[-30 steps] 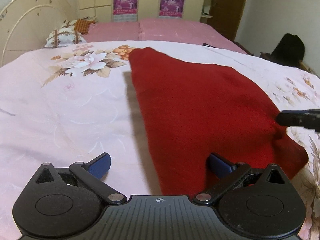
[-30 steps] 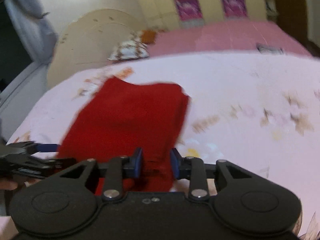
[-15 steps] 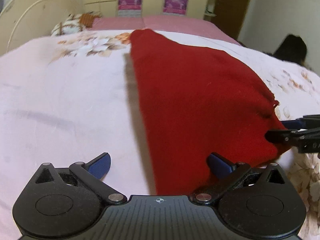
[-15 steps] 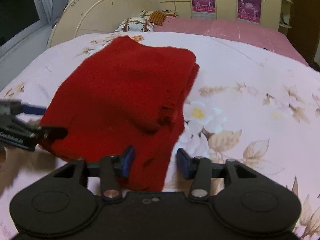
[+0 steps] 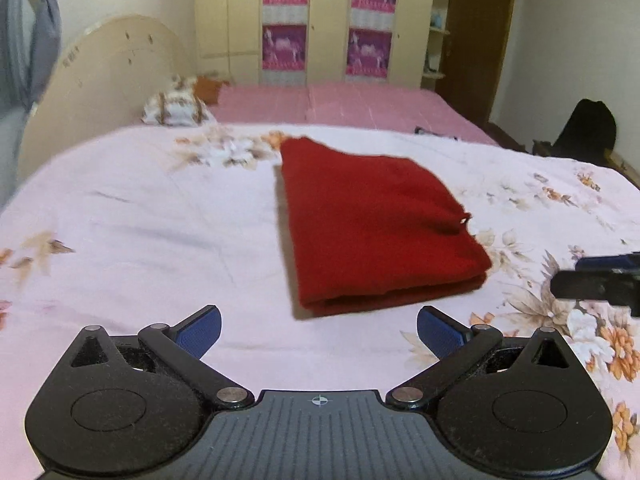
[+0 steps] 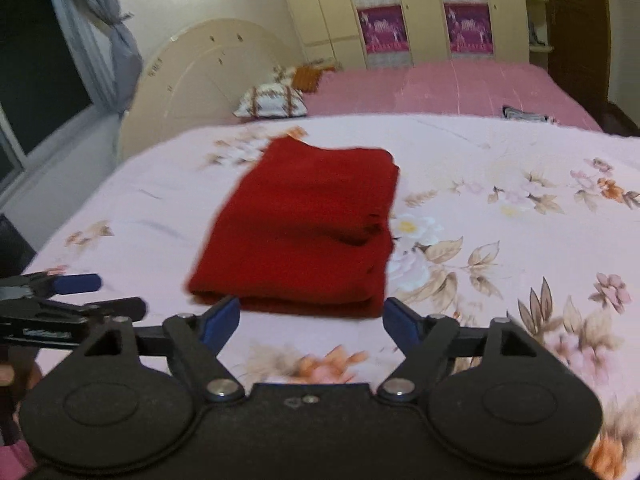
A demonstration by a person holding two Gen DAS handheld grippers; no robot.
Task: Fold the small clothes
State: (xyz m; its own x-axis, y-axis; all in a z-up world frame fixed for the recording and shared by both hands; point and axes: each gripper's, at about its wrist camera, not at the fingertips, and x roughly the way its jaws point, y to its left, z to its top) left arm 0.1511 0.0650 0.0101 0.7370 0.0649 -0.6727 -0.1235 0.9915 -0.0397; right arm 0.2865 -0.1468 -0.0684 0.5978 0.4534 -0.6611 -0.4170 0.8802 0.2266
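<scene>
A red knitted garment (image 5: 372, 224) lies folded in a flat rectangle on the pink floral bedspread (image 5: 140, 240), its doubled edge nearest me. My left gripper (image 5: 318, 330) hangs back from that edge, open wide with nothing between its blue pads. In the right wrist view the same garment (image 6: 308, 232) lies just ahead of my right gripper (image 6: 311, 320). Its jaws are opening, and the pads stand either side of the near edge without pressing on it. The left gripper (image 6: 104, 294) shows at the left edge of this view. The right gripper (image 5: 596, 280) pokes in at the right of the left wrist view.
A patterned pillow (image 5: 176, 110) and a curved cream headboard (image 5: 100, 80) stand at the far left. A pink mattress (image 5: 340, 106) and wardrobe doors (image 5: 328, 20) lie beyond. A black bag (image 5: 588, 128) sits far right. A dark window (image 6: 36, 80) with curtain is left.
The right gripper has let go of the garment's near edge and its jaws have spread wide. Both grippers have drawn back and up, so the garment now looks smaller and farther away.
</scene>
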